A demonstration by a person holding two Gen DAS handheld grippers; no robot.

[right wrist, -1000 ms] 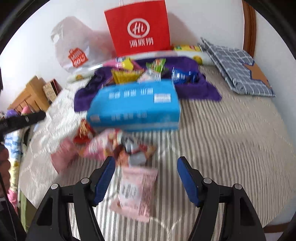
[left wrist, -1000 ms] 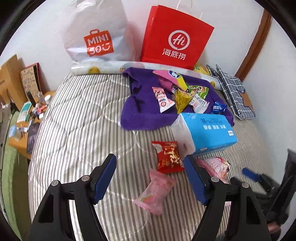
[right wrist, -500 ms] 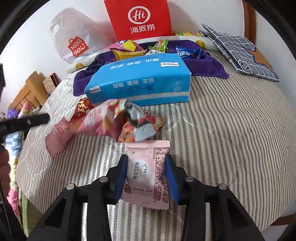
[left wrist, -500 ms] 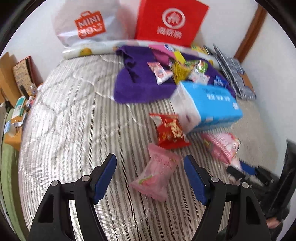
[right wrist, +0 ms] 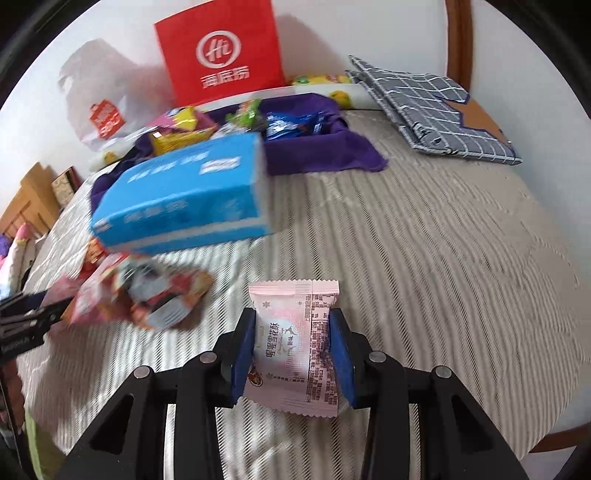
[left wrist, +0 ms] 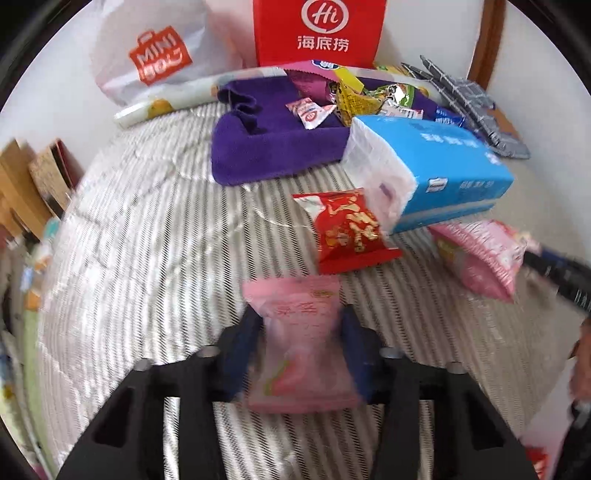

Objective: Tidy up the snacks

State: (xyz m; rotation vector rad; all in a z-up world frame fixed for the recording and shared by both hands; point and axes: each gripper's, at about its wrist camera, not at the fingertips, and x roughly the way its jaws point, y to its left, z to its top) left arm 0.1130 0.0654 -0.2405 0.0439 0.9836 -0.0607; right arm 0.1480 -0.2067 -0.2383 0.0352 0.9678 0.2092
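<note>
Striped grey-and-white quilting covers the bed [left wrist: 155, 236], which fills both wrist views and runs back to a white wall. On it the left tool [left wrist: 300, 334] has just been closing, and its blue pads now press both sides of a pale pink snack packet [left wrist: 295, 332]; the view is blurred, so the print on the wrapper cannot be read. The right tool [right wrist: 292, 341] is clamped on a second pink packet with printed text [right wrist: 295, 343], gripped by its two long edges.

Just beyond the left tool lies a red snack bag [left wrist: 347, 230], its far edge against a blue tissue pack [left wrist: 443, 173]. To the right of the red bag sits a larger pink snack bag [left wrist: 484, 254], close to the tissue pack's near side. In the right wrist view that same bag shows crumpled and blurred to the left of the tool.

Behind the tissue pack a purple towel [left wrist: 273, 147] is spread on the bed and carries a heap of small snacks [left wrist: 354, 99] in yellow, green, blue and white wrappers. Against the wall stand a red paper bag [left wrist: 317, 33] and a white plastic shopping bag [left wrist: 155, 55]. A grey checked cloth [right wrist: 436, 110] lies at the far right of the bed, beside a brown wooden frame [right wrist: 458, 40]. Brown cardboard boxes [left wrist: 33, 184] stand off the bed's left side.
</note>
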